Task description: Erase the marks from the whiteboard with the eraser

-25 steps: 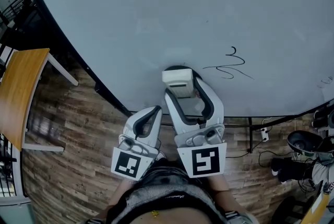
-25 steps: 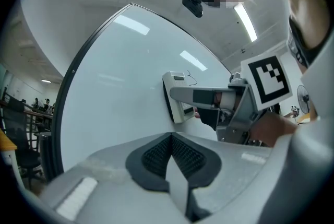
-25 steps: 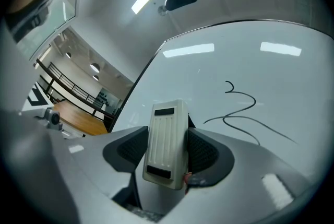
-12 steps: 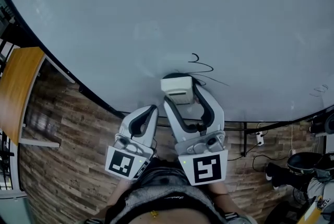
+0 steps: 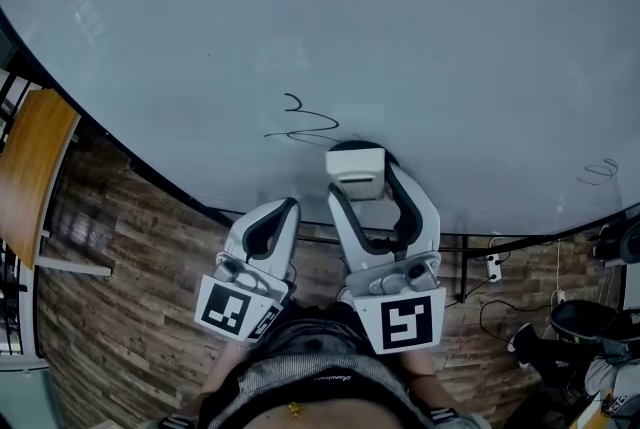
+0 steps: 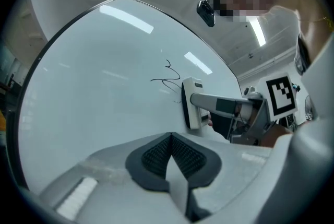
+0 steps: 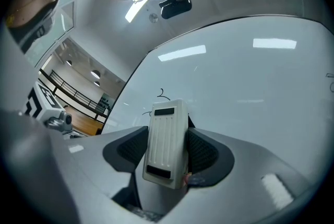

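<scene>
Head view, right tongs point(image 5: 362, 179) gripping eraser point(image 7: 166, 142), left tongs point(image 5: 281, 216) closed, unreadable scribble point(image 5: 300, 123) on whiteboard point(image 5: 420, 17)

The eraser point(image 5: 357, 172) has passed from left of the scribble point(image 5: 300, 130) to its right.

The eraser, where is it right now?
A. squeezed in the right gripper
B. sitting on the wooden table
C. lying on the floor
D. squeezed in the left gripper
A: the right gripper is shut on the white eraser, while the left gripper is shut with nothing in it.
</scene>
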